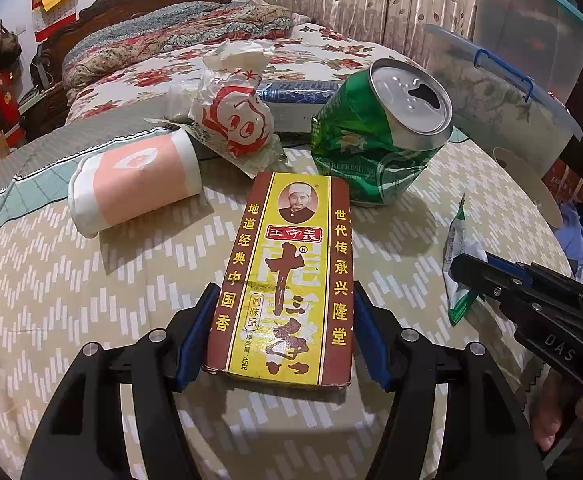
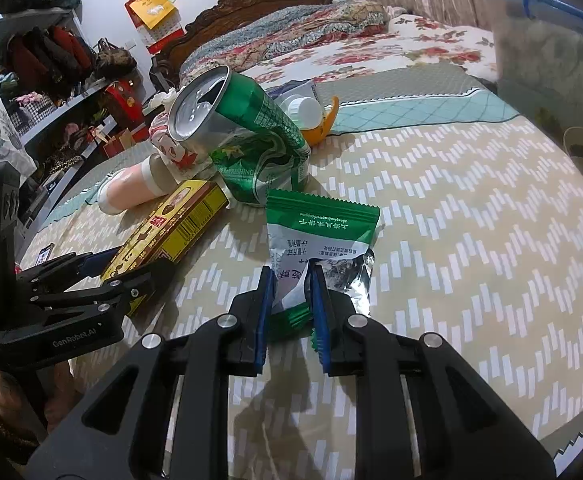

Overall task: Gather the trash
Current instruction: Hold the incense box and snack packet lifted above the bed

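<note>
On a round bench (image 2: 471, 208) draped in a beige chevron cloth, two handheld grippers work a cluster of litter. Nearest the left camera, the left gripper (image 1: 283, 300) has its blue-padded fingers (image 1: 195, 332) pressed against the long sides of a yellow-and-brown seasoning box (image 1: 287, 280), which lies flat with its near end close to the bench's near rim. Just to its right, the right gripper (image 2: 291, 276) pinches the torn, foil-lined end of a green snack wrapper (image 2: 323, 232); its fingers (image 2: 263, 312) stand narrowly apart with the crumpled film caught between them.

Beyond the box, a dented green can (image 1: 379, 140) leans with its opened top tilted upward, touching the box's far corner. To its left a pink-and-white paper cup (image 1: 135, 184) lies on its side, and behind that sits a knotted white bag with a red cartoon face (image 1: 231, 116). From the right wrist view, a white bottle cap (image 2: 303, 110) and an orange peel (image 2: 323, 128) peek out behind the can.

Open cloth stretches across the right half of the bench, from the wrapper to the far right rim, where a clear lidded storage tub (image 2: 551, 60) stands. The near edge in front of both grippers is bare. A bed with a floral quilt (image 1: 251, 48) fills the background.
</note>
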### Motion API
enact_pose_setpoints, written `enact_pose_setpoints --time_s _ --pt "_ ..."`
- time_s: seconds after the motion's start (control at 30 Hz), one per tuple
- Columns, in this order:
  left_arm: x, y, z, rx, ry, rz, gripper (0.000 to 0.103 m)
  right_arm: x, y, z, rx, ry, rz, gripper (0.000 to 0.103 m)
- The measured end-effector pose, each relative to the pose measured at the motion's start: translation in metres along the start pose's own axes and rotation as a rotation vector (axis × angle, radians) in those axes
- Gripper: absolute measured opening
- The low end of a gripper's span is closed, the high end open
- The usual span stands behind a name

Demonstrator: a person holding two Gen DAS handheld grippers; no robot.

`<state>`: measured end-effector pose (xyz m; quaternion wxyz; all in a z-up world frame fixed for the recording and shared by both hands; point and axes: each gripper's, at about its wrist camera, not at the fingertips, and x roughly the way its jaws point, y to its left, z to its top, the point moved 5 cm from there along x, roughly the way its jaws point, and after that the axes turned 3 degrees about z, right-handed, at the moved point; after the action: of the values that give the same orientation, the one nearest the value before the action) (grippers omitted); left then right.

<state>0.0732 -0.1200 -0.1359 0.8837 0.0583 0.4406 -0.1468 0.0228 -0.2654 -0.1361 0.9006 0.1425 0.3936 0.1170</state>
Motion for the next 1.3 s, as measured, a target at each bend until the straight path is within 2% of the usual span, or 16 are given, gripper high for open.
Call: enact_pose_setpoints --time_s 1.3 --pt "-0.0021 0.0033 -0.0002 -0.015 -0.005 -0.017 0.061 0.0004 0.0009 -0.0002 -0.003 0.000 -0.006 0.022"
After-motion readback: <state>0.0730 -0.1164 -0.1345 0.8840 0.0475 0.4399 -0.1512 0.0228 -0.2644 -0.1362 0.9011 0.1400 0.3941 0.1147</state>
